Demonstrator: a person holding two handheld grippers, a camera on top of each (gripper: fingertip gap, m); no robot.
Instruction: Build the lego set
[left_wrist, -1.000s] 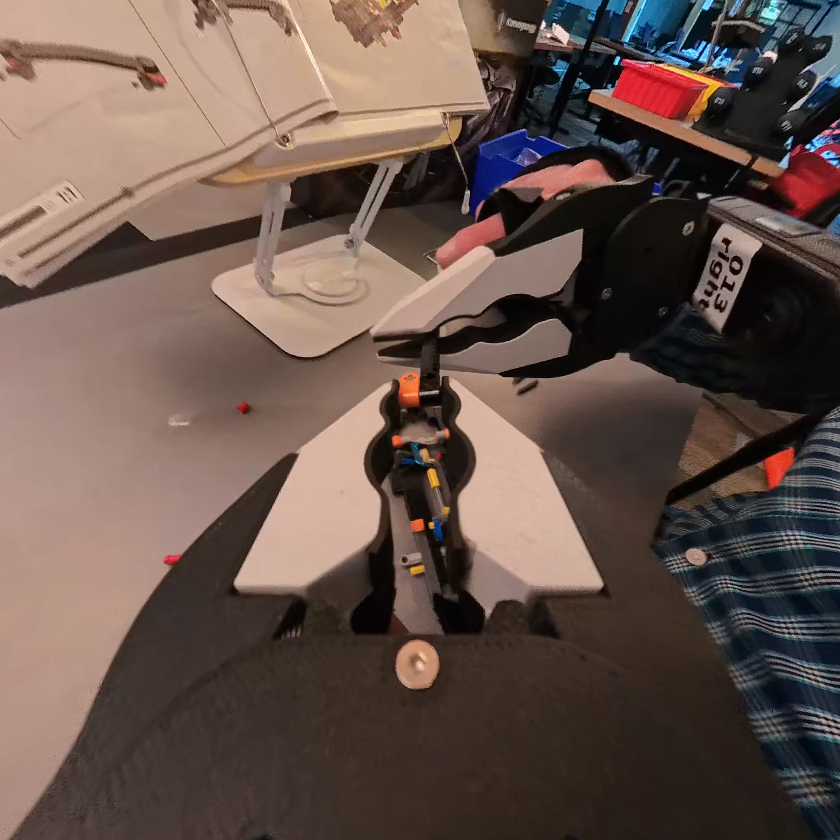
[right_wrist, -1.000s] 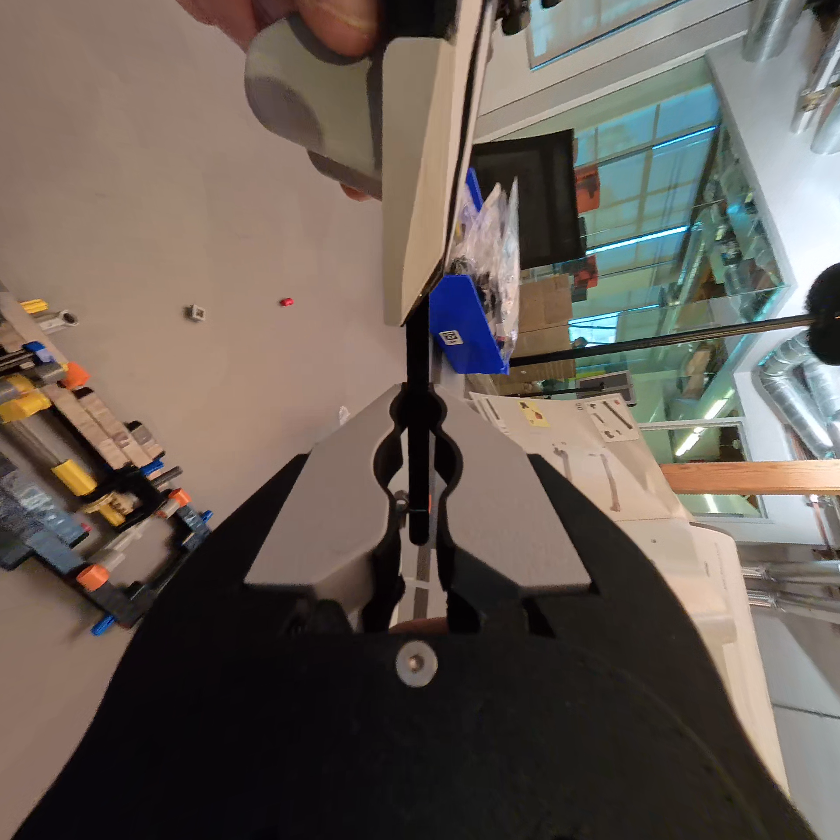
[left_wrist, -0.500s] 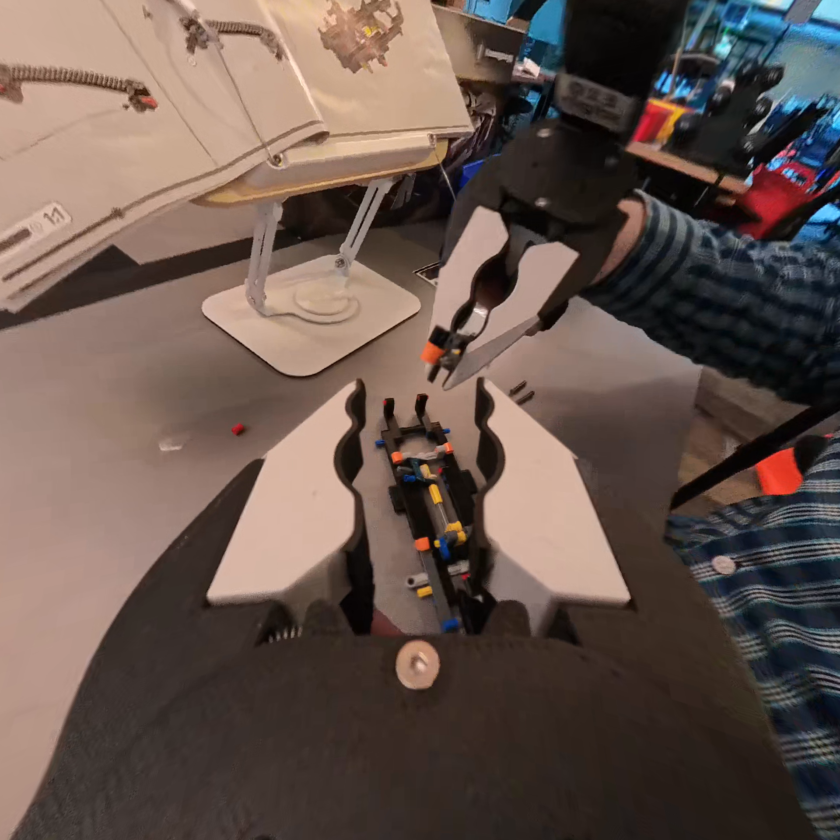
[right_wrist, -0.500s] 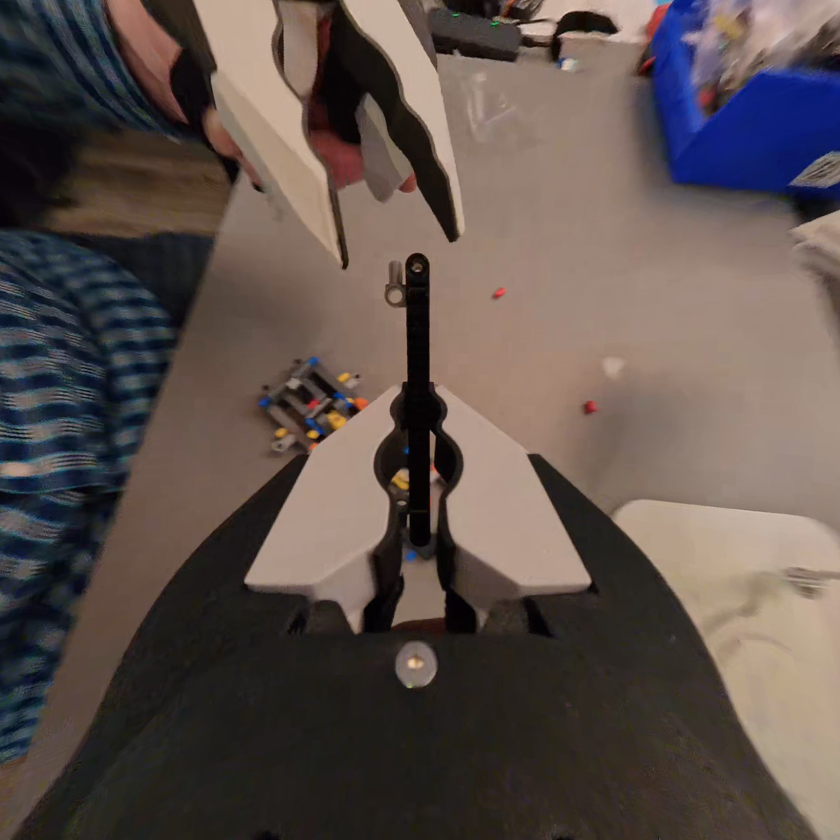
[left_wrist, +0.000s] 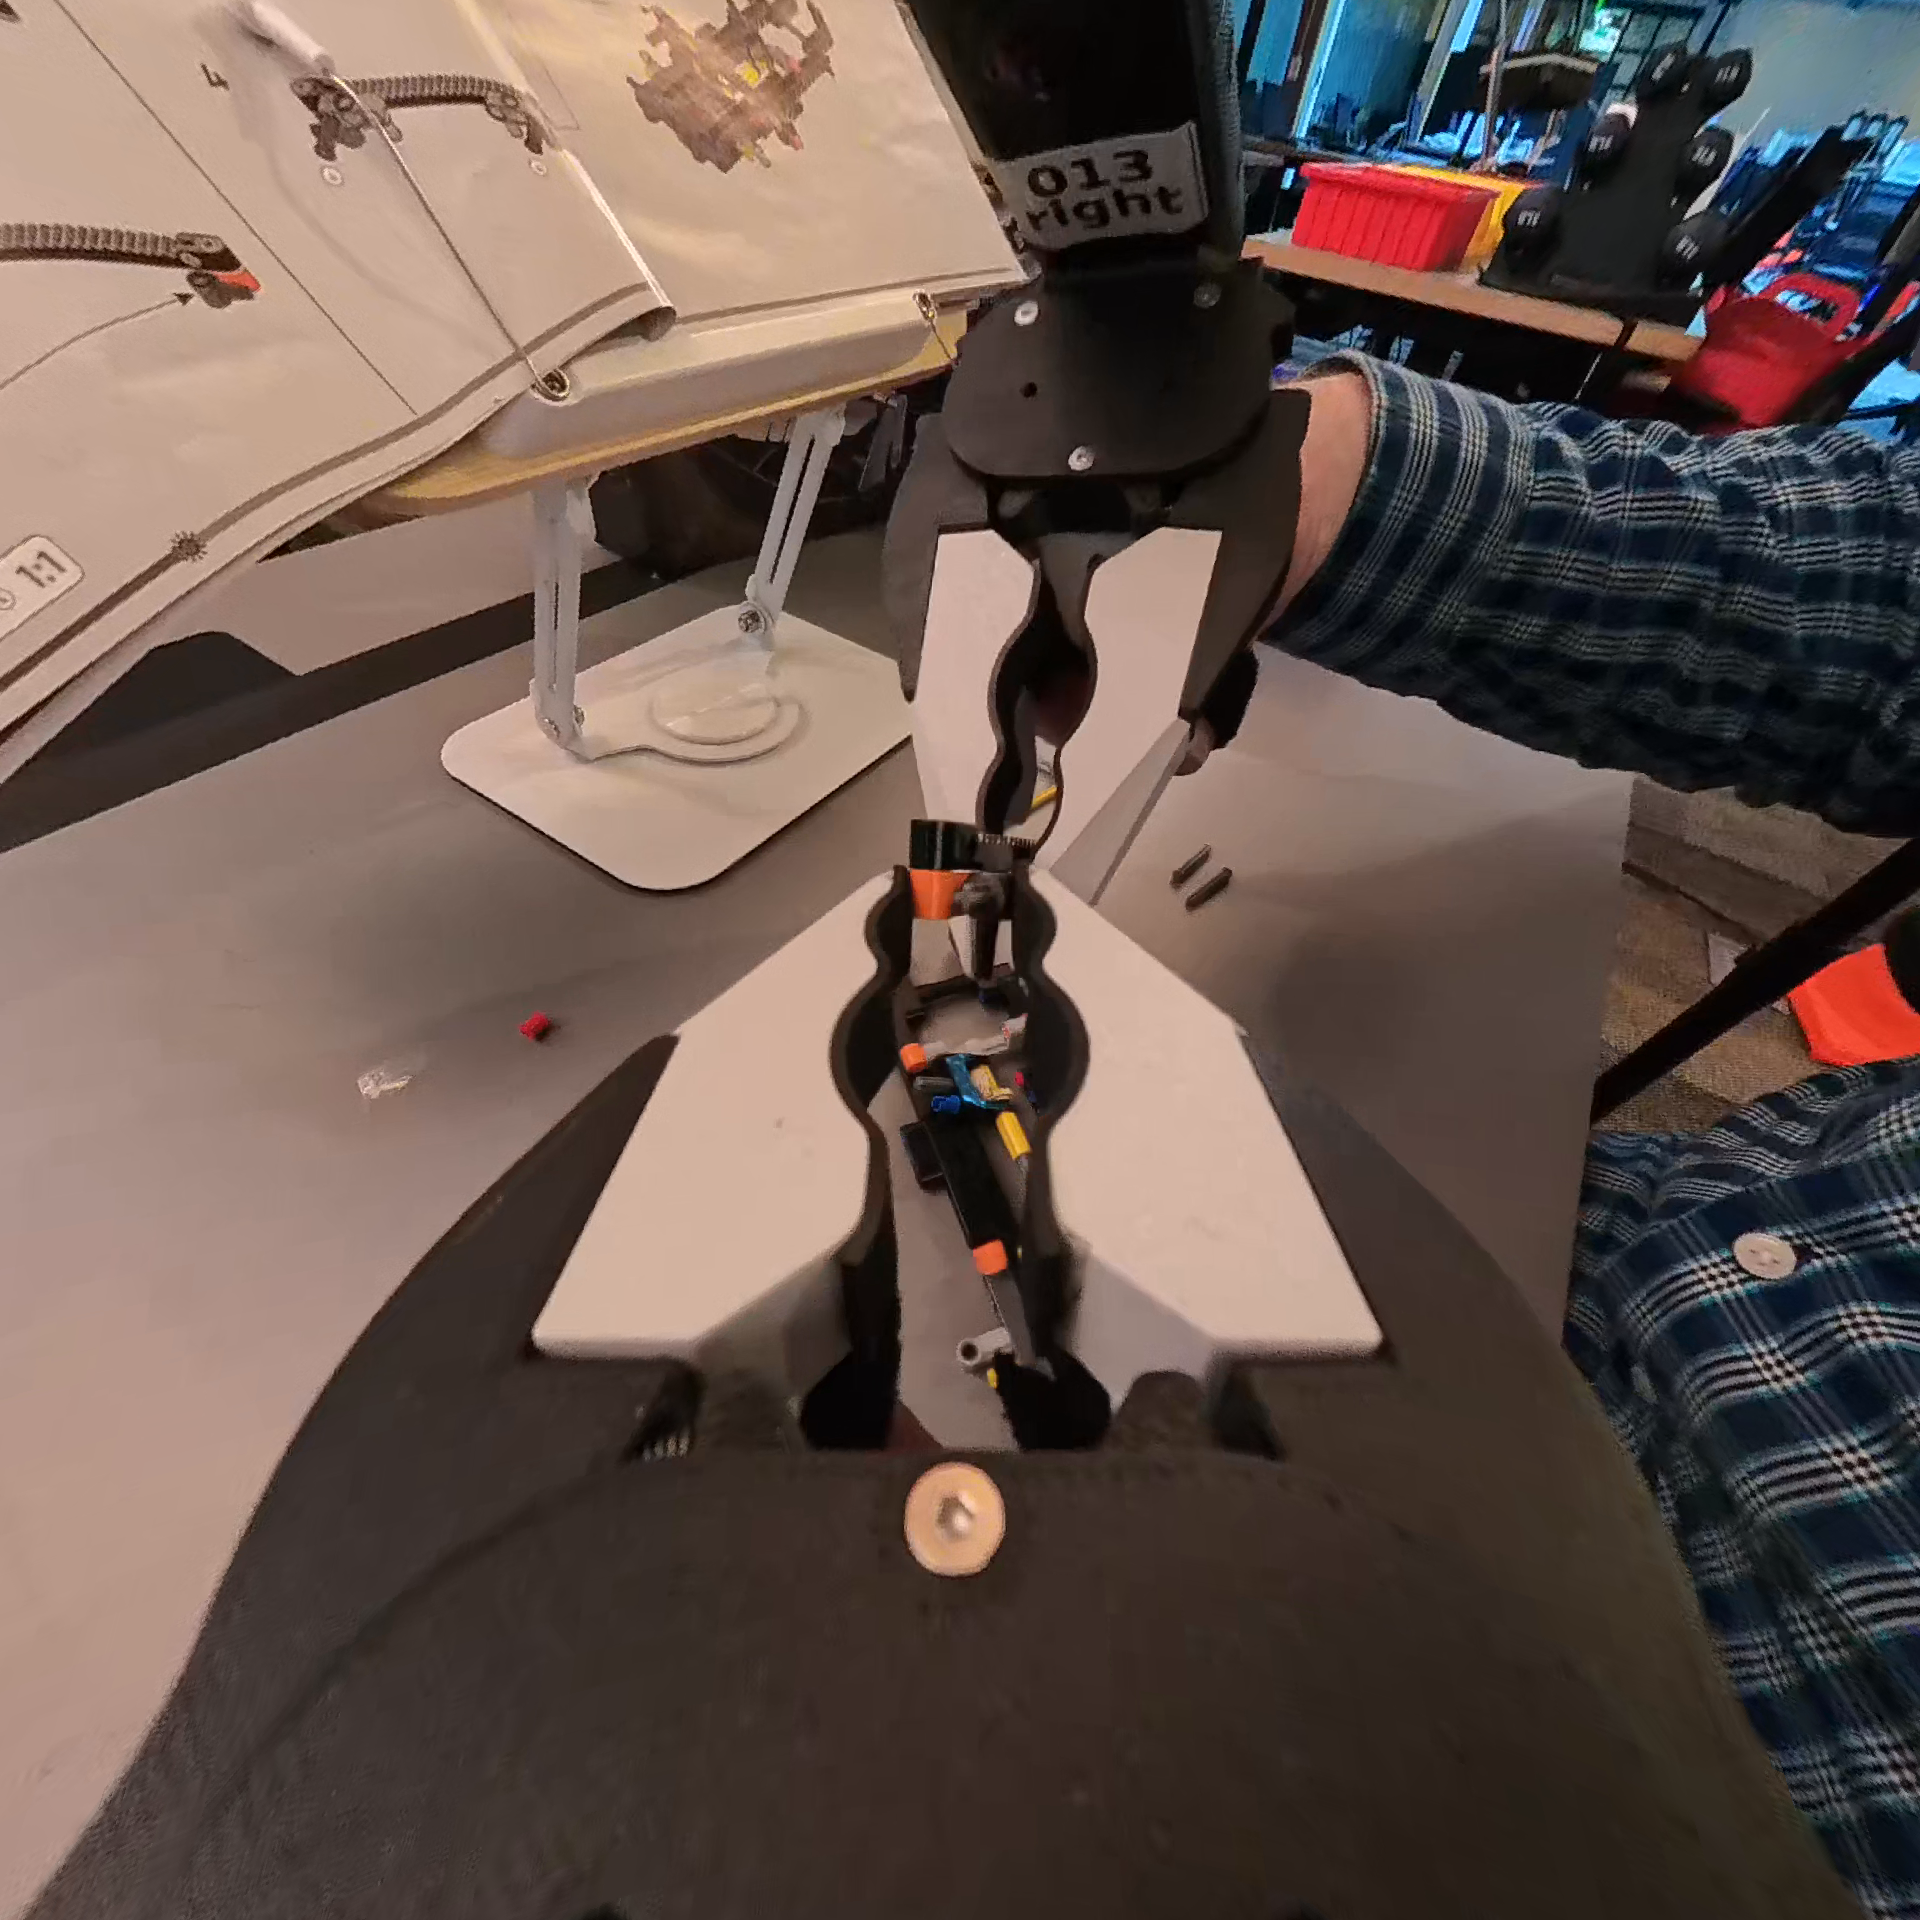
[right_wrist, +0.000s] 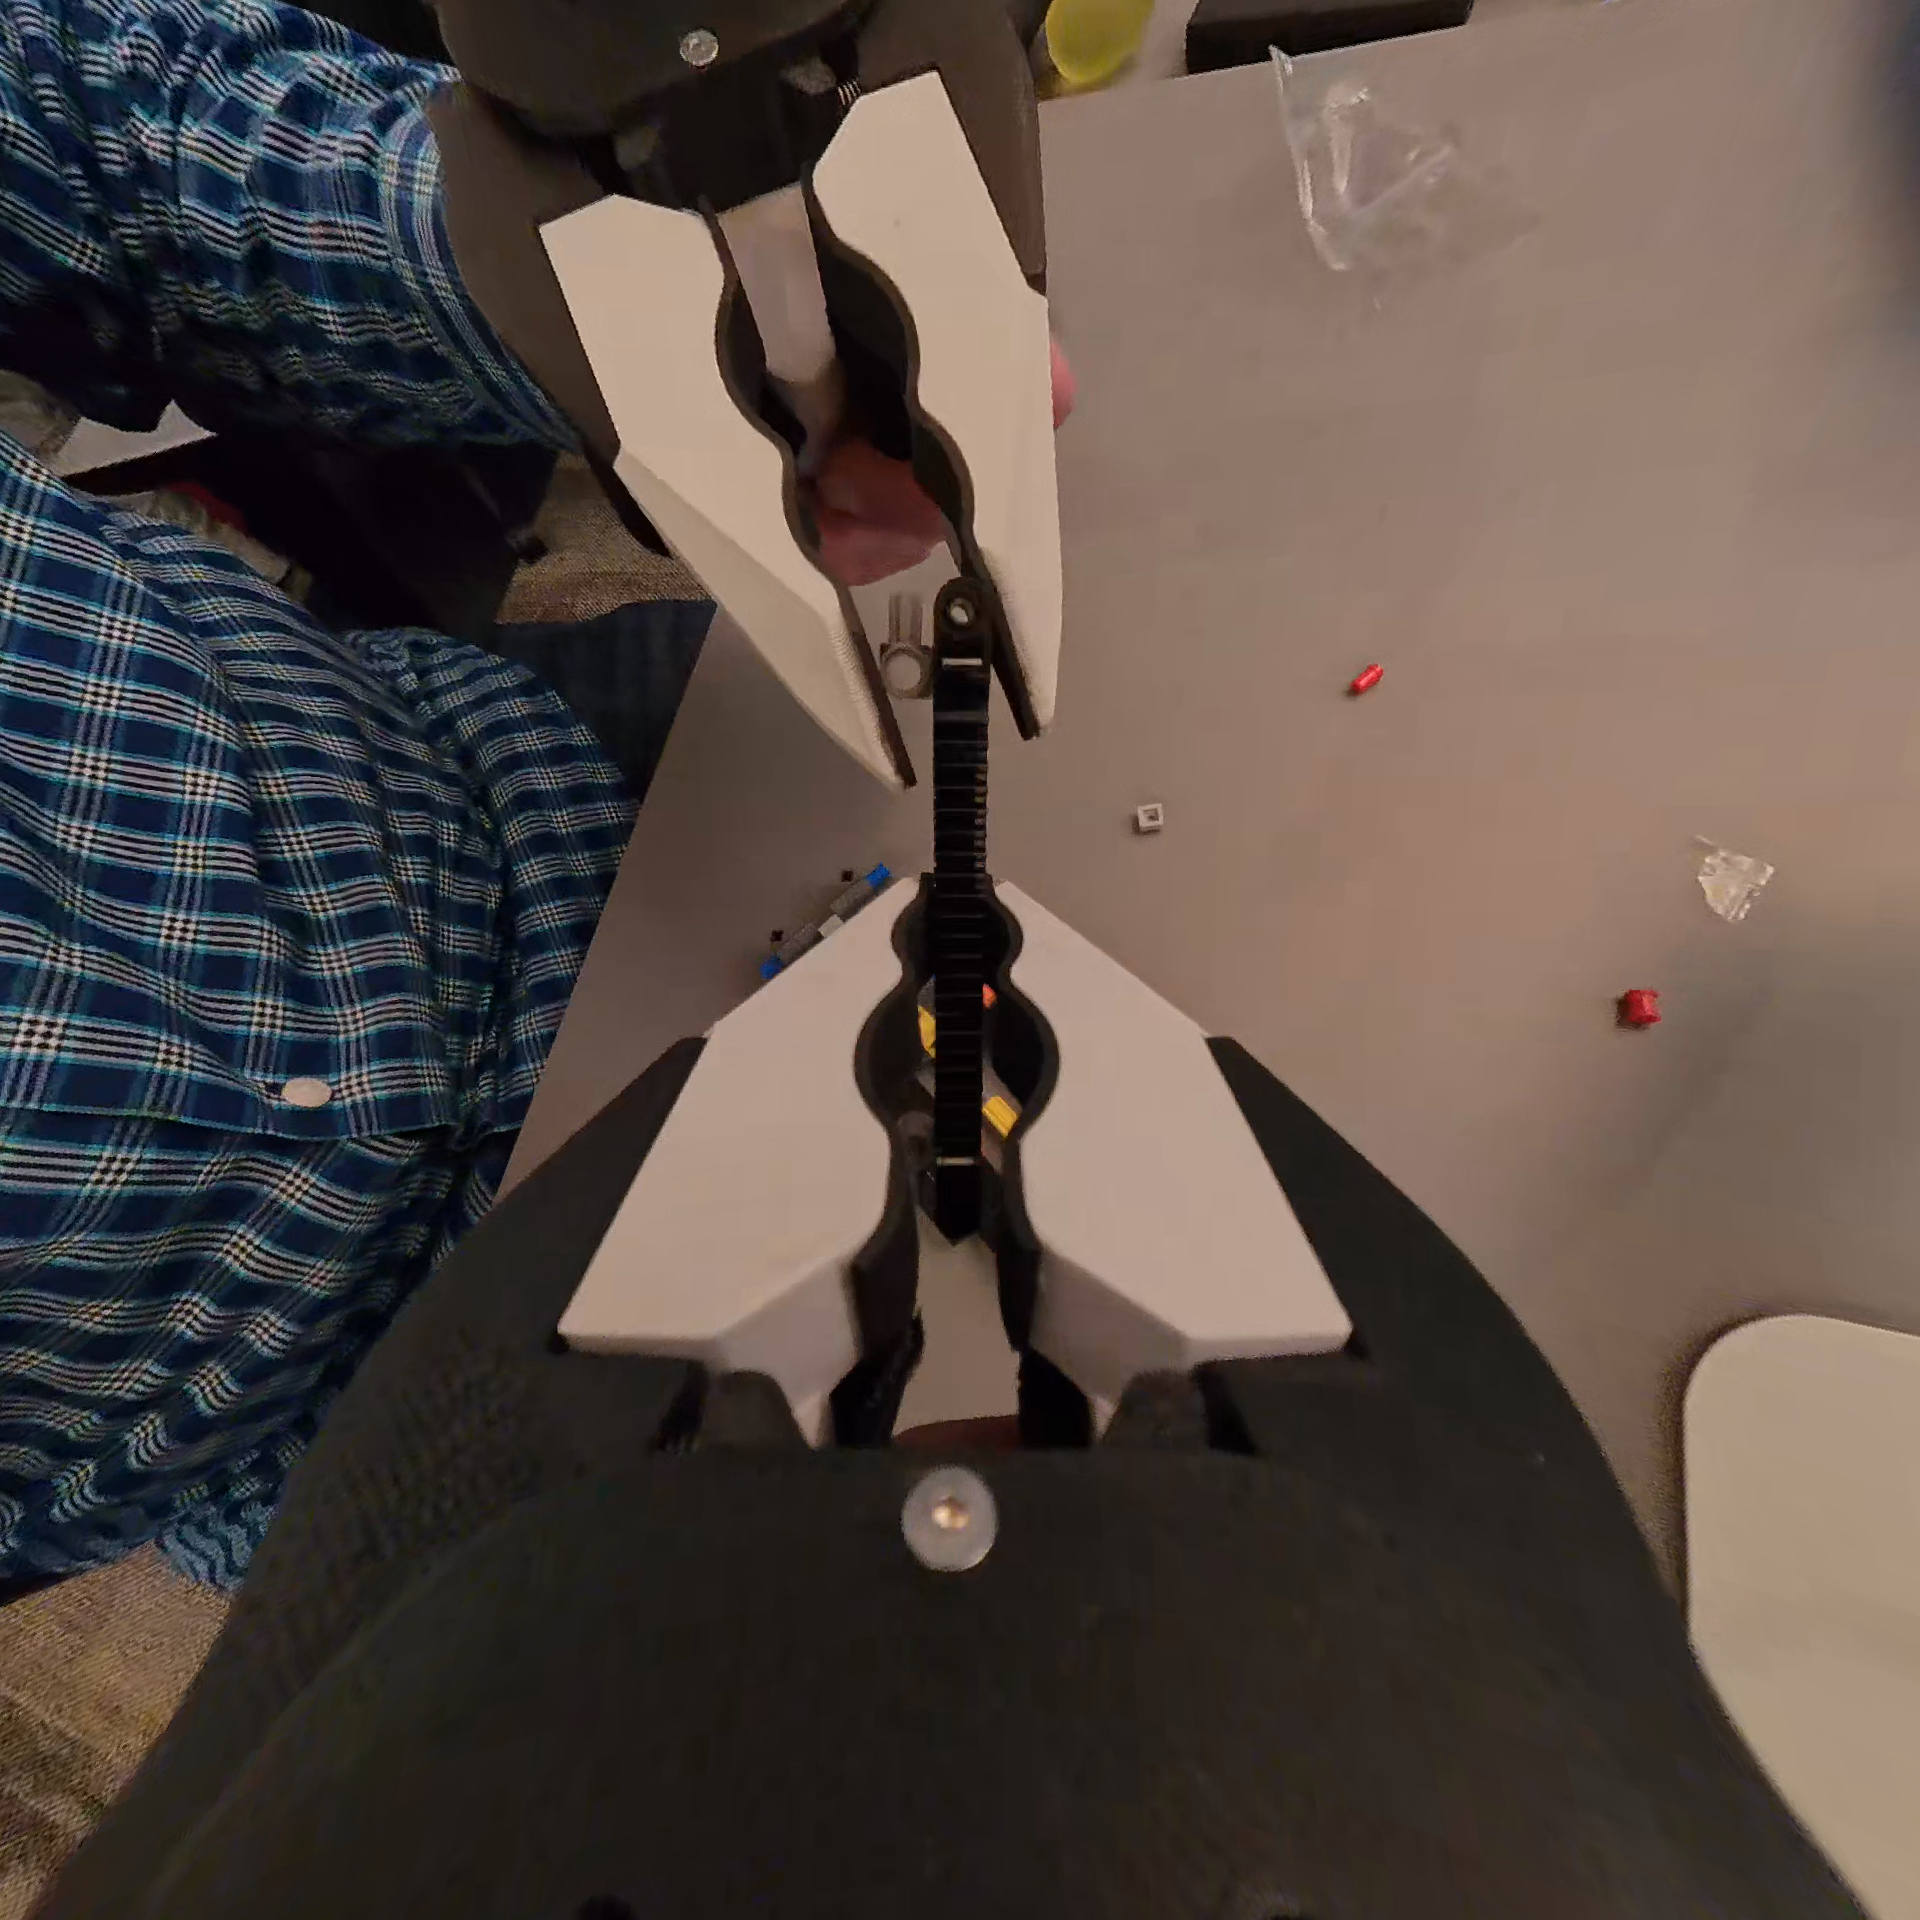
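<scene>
While the right gripper (right_wrist: 951, 894) is clamped on a black toothed rack (right_wrist: 958, 831), the left gripper (left_wrist: 951, 883) is closed on its far end. A partly built chassis (left_wrist: 971, 1122) lies on the table (left_wrist: 260, 1091) below (rack unattached, most building remains).

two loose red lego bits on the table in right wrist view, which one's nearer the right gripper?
The chunkier red piece, lower in the right wrist view, lies nearer the right gripper. The slimmer red piece sits farther up the table.
</scene>
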